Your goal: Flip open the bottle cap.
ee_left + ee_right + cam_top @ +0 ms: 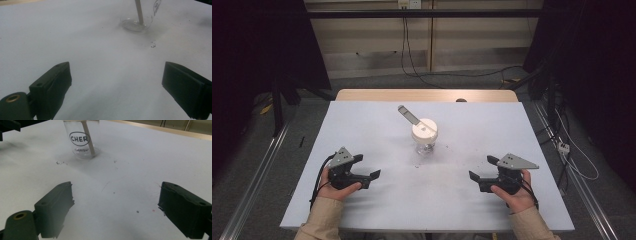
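Note:
A clear glass (pixel 425 142) printed "CHERISH" stands upright near the middle of the white table sheet (pixel 362 125), pale at its top. A flat stick (pixel 408 115) leans out of it toward the back left. My left gripper (pixel 366 166) rests low at the front left, held in a hand, jaws apart with bare sheet between them. My right gripper (pixel 483 168) mirrors it at the front right, also open and empty. The left gripper view has the glass base (pixel 135 23) and stick (pixel 139 11) far beyond the gripper (pixel 115 85). In the right gripper view, the glass (pixel 81 140) stands ahead of the gripper (pixel 115 207).
Small dark specks (pixel 417 165) lie on the sheet in front of the glass. A wooden table edge (pixel 427 95) runs along the back. Cables (pixel 572 160) trail on the floor at the right, and metal rails flank the table.

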